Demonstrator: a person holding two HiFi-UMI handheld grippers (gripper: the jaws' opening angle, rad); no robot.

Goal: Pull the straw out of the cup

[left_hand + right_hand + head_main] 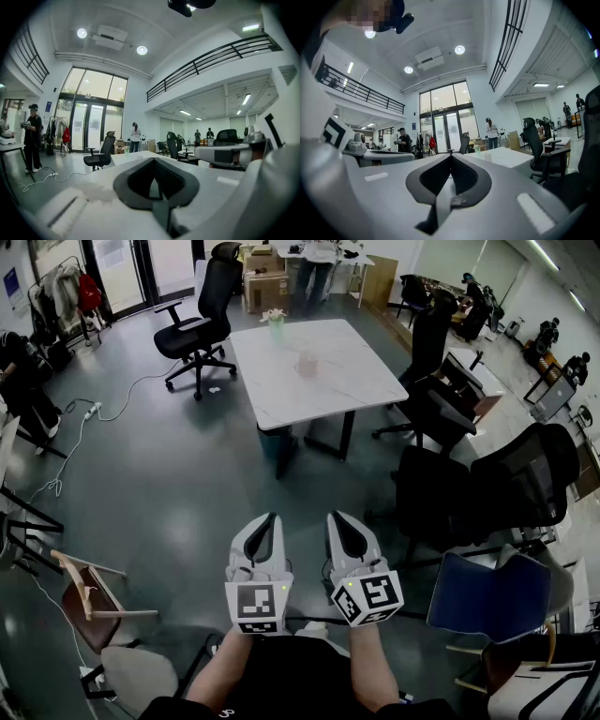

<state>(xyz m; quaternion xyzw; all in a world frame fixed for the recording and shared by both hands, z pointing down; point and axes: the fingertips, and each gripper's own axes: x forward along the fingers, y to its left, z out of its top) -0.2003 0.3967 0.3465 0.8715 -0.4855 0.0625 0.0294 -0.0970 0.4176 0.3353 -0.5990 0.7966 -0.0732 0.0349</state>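
Well back from the white bench (347, 381), left gripper (270, 519) and right gripper (336, 517) side by side, level, fingers of both closed on nothing, translucent cup (307, 364) standing near the bench's middle, straw too small to make out.

I can read no words, brands or numbers anywhere. The closest thing to print is the black-and-white square patterns on the 2 cubes: the left marker cube (257, 602) behind my left gripper (267, 519) and the right marker cube (367, 596) behind my right gripper (339, 518). Neither carries letters. Far ahead of the left gripper, a blue sign (48, 107) beside the glass doors (86, 126) is too small to read.
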